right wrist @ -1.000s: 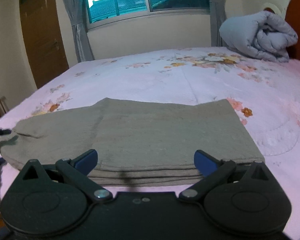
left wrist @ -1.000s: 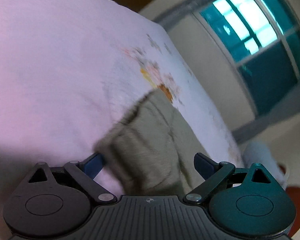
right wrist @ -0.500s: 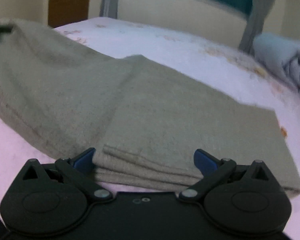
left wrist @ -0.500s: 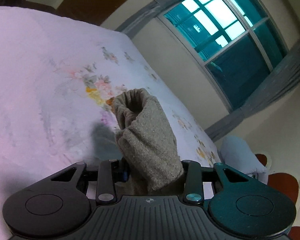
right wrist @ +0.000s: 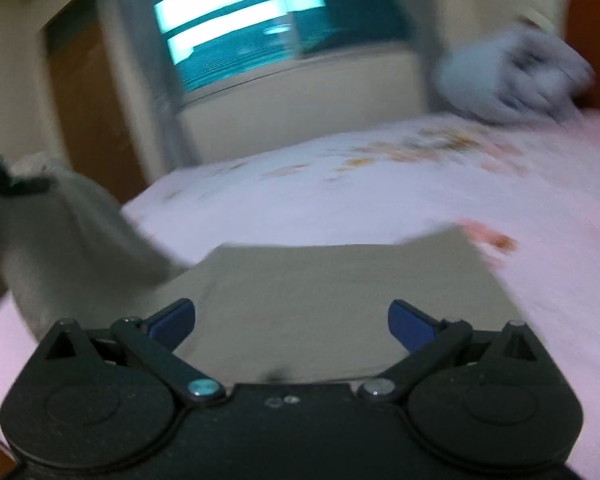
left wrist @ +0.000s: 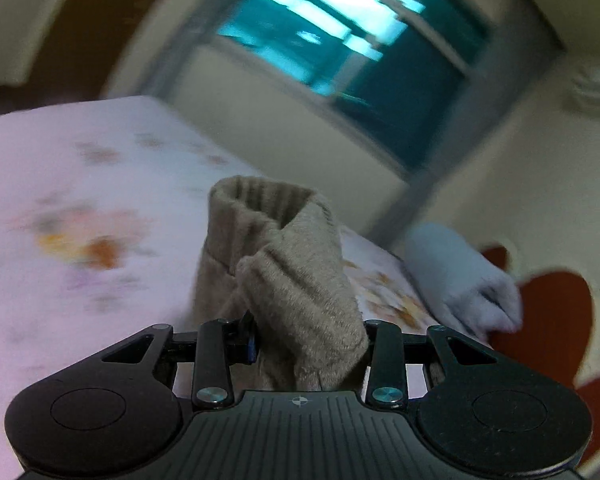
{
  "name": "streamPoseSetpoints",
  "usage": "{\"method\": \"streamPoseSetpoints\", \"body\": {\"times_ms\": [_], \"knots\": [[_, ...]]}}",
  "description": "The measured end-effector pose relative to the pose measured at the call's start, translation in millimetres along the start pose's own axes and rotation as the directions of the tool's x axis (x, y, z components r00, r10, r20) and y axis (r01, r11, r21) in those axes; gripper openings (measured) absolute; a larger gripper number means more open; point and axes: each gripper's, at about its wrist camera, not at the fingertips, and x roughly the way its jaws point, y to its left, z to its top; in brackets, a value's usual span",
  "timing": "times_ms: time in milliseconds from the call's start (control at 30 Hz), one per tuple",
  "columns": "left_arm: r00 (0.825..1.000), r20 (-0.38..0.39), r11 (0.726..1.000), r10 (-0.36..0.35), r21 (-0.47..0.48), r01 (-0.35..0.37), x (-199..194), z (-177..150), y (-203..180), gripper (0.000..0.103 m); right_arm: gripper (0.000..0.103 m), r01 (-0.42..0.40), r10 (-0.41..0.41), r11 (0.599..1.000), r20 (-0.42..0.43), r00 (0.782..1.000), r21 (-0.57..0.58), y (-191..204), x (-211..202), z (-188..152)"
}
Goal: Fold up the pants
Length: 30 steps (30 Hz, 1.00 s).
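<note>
Writing: none legible in either view; both views are motion-blurred.
Left gripper: black two-finger tool, pressed together on the ribbed cuff end of the olive-grey knit pants, which it holds raised above the bed.
Right gripper: black tool with blue pads, spread wide, low over the pants' flat folded part; contact cannot be told.
Pants: folded section lies flat on the bed; one end rises to the left in the right wrist view.
Bed: pink floral-print sheet.
On bed, beyond pants: rolled grey-blue quilt.
Room beyond bed: teal-lit window, brown wooden door.
</note>
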Motion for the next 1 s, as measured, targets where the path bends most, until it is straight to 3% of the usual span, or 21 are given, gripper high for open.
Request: {"method": "streamPoseSetpoints", "body": {"times_ms": [100,200,267,367,400,433,500,533,600,700,800,900,1000], "knots": [[0.992,-0.094,0.989,-0.087,0.115,0.098,49,-22,-81,0.037,0.097,0.065,-0.073,0.980,0.034,0.997,0.190,-65,-22,12],[0.965,-0.233,0.959,-0.122,0.222,0.175,105,-74,-153,0.037,0.097,0.130,-0.152,0.945,0.054,0.987,0.299,-118,-45,19],[0.938,-0.327,0.942,-0.117,0.262,0.209,137,-118,-187,0.037,0.097,0.161,-0.192,0.925,0.058,0.980,0.344,-151,-62,21],[0.873,-0.486,0.923,-0.044,0.314,0.222,168,-181,-218,0.051,0.097,0.203,-0.244,0.896,0.057,0.968,0.395,-187,-82,15],[0.873,-0.488,0.919,-0.026,0.332,0.212,163,-194,-223,0.054,0.097,0.215,-0.256,0.887,0.049,0.965,0.409,-195,-82,13],[0.887,-0.461,0.920,-0.029,0.335,0.205,152,-200,-222,0.058,0.097,0.225,-0.269,0.876,0.044,0.962,0.428,-206,-87,12],[0.906,-0.420,0.948,-0.059,0.261,0.182,130,-193,-207,0.075,0.097,0.220,-0.273,0.856,0.050,0.961,0.467,-220,-93,8],[0.917,-0.392,0.961,-0.070,0.221,0.168,118,-184,-195,0.075,0.097,0.197,-0.257,0.842,0.051,0.965,0.502,-227,-93,7],[0.939,-0.339,0.970,-0.059,0.203,0.135,96,-167,-168,0.076,0.097,0.123,-0.187,0.812,0.055,0.981,0.570,-230,-86,6],[0.968,-0.249,0.985,-0.015,0.161,0.057,60,-138,-127,0.077,0.097,0.003,-0.046,0.826,0.062,0.997,0.564,-210,-66,9],[0.979,-0.204,0.996,0.008,0.086,0.009,39,-113,-74,0.079,0.097,-0.064,0.043,0.831,0.052,0.998,0.553,-181,-49,10],[0.984,-0.166,0.996,0.067,0.072,-0.056,19,-103,-34,0.081,0.097,-0.079,0.076,0.828,0.028,0.997,0.554,-164,-39,7],[0.984,-0.137,0.993,0.118,0.034,-0.114,11,-98,1,0.084,0.096,-0.120,0.143,0.791,0.009,0.990,0.600,-161,-28,0]]}}
